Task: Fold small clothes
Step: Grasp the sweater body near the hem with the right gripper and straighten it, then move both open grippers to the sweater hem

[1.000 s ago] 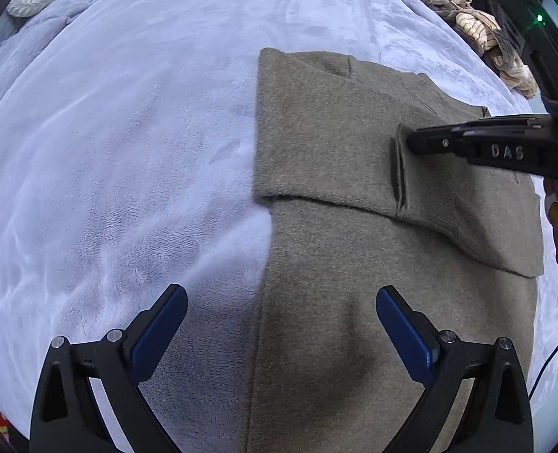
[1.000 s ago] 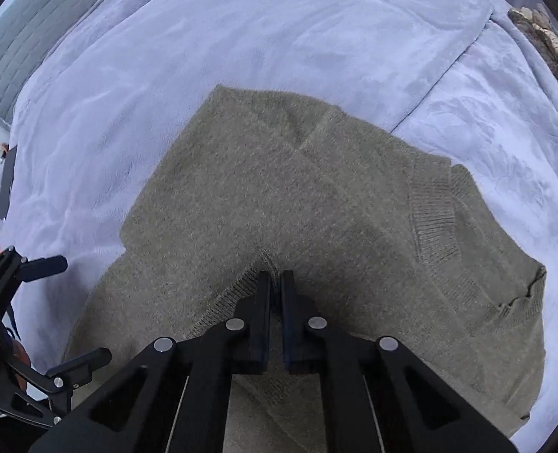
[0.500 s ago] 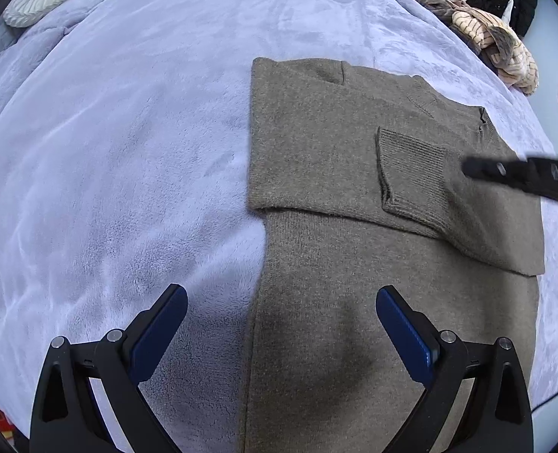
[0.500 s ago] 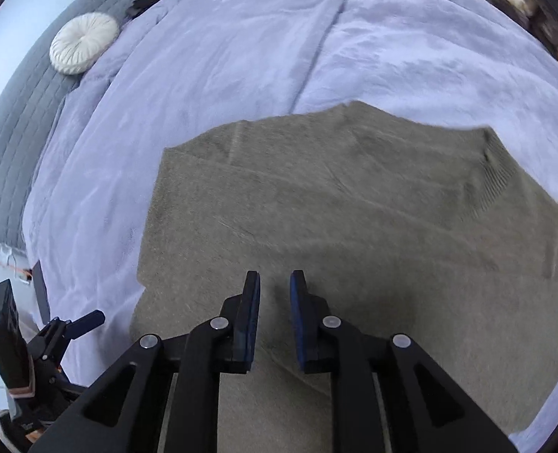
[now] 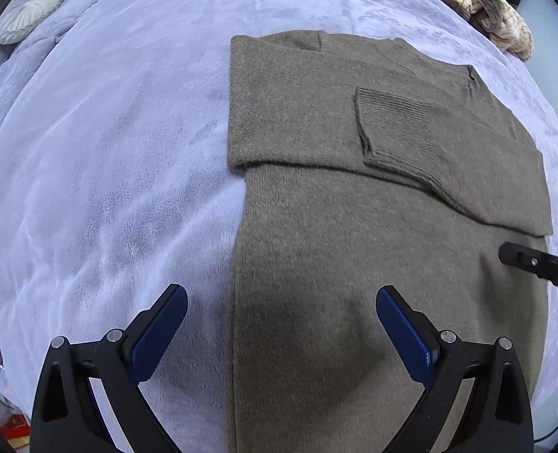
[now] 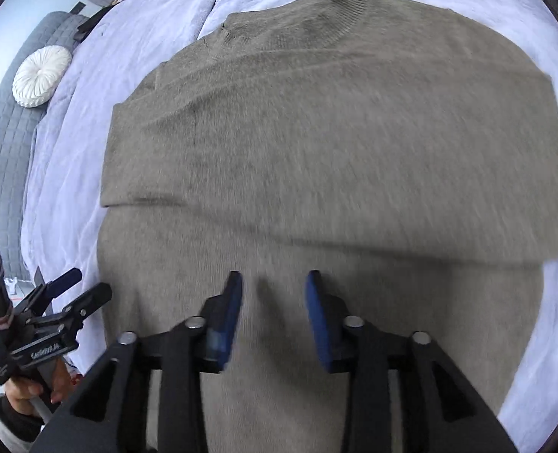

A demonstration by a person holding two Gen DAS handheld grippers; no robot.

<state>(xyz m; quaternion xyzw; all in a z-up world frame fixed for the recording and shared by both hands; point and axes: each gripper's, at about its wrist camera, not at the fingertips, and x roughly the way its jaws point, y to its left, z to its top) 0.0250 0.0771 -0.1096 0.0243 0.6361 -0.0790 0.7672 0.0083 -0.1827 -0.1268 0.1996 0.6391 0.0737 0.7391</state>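
We found the sweater (image 5: 373,264) sleeves folded across its body; lengthwise fold remained; left gripper (image 5: 280,334) wide, empty; right gripper (image 6: 273,313) opening, empty.

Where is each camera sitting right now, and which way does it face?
Left wrist: on the left gripper, facing down at the sweater on the blanket; the right gripper's tip enters at right.
Right wrist: on the right gripper, jaws opening, nothing between; a hand at lower left.
Shared: sweater, blanket, round pillow.
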